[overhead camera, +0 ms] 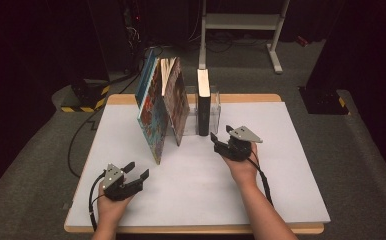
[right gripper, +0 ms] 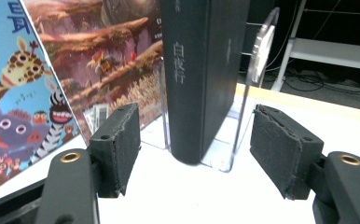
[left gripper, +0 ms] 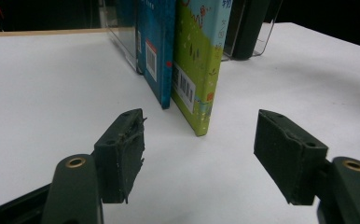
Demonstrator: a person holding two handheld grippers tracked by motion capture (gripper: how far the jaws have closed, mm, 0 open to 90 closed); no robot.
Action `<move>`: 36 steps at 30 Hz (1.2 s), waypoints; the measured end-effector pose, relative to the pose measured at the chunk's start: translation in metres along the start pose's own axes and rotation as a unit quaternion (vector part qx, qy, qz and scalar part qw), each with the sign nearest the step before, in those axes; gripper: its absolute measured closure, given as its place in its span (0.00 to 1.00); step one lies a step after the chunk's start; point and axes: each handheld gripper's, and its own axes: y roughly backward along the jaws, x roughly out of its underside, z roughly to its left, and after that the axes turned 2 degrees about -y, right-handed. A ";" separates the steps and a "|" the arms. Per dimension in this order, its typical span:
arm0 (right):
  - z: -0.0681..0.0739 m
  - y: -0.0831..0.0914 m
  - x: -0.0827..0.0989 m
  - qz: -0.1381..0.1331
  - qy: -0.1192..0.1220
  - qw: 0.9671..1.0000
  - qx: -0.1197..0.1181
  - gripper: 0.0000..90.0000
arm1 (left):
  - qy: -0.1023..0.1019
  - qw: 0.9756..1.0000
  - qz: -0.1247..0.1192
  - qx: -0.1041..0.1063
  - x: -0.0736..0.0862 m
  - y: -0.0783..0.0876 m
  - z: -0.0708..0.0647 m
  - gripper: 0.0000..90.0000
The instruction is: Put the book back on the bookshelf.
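Right gripper (overhead camera: 221, 136) sits with jaws wide, nothing in them, right in front of the upright black book (overhead camera: 203, 102) in its clear acrylic holder (right gripper: 255, 84), mid-table. Left gripper (overhead camera: 137, 170) near-left, also wide and empty.

White table (overhead camera: 281, 190) with a wooden edge is standing on grey carpet. Sitting on its far half: a clear acrylic book holder (overhead camera: 215, 107) gripping an upright black book (overhead camera: 203, 102), and picture books (overhead camera: 158, 107) leaning tilted just beside it, bottom edges resting on the tabletop.
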 end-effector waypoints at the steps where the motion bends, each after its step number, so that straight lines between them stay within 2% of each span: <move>1: 0.000 0.000 0.000 0.000 0.000 1.000 0.000 0.36 | 0.000 1.000 0.000 0.000 0.000 0.000 0.000 0.37; 4: -0.005 0.014 0.008 0.005 0.002 1.000 0.004 0.35 | -0.005 1.000 0.000 -0.004 -0.001 0.001 0.001 0.37; 6: -0.006 0.017 0.009 0.005 0.002 1.000 0.005 0.35 | -0.005 1.000 0.001 -0.005 -0.002 0.001 0.001 0.36; 11: -0.022 0.048 0.024 0.015 -0.003 1.000 0.019 0.32 | -0.012 1.000 -0.004 -0.010 -0.005 0.002 0.001 0.36; 12: -0.022 0.048 0.024 0.015 -0.003 1.000 0.019 0.32 | -0.012 1.000 -0.004 -0.010 -0.005 0.002 0.001 0.36; 13: -0.029 0.059 0.030 0.015 -0.006 1.000 0.025 0.32 | -0.013 1.000 -0.004 -0.011 -0.005 0.002 0.000 0.36; 14: -0.029 0.059 0.030 0.015 -0.006 1.000 0.025 0.32 | -0.013 1.000 -0.004 -0.012 -0.005 0.002 0.000 0.36; 15: -0.036 0.071 0.036 0.018 -0.009 0.999 0.033 0.32 | -0.018 1.000 -0.001 -0.014 -0.005 0.002 0.000 0.36; 19: -0.055 0.097 0.048 0.017 -0.021 0.998 0.051 0.31 | -0.023 1.000 0.000 -0.018 -0.006 0.003 0.000 0.36; 22: -0.064 0.109 0.054 0.016 -0.025 0.998 0.062 0.31 | -0.027 0.999 0.001 -0.021 -0.007 0.004 0.000 0.35; 23: -0.073 0.121 0.061 0.017 -0.029 0.997 0.073 0.31 | -0.029 0.999 0.000 -0.022 -0.007 0.004 0.000 0.35; 25: -0.076 0.125 0.063 0.018 -0.031 0.996 0.077 0.31 | -0.030 0.999 0.000 -0.024 -0.008 0.005 0.000 0.35; 28: -0.084 0.141 0.075 0.023 -0.024 0.995 0.094 0.30 | -0.033 0.999 0.006 -0.029 -0.007 0.007 0.003 0.33; 29: -0.087 0.148 0.082 0.027 -0.016 0.994 0.102 0.30 | -0.031 0.999 0.022 -0.034 -0.007 0.008 0.008 0.31; 33: -0.091 0.152 0.083 0.027 -0.013 0.993 0.111 0.30 | -0.021 0.998 0.023 -0.046 -0.009 0.010 0.014 0.30; 36: -0.091 0.151 0.081 0.023 -0.017 0.994 0.108 0.30 | -0.027 0.998 0.024 -0.048 -0.009 0.012 0.014 0.30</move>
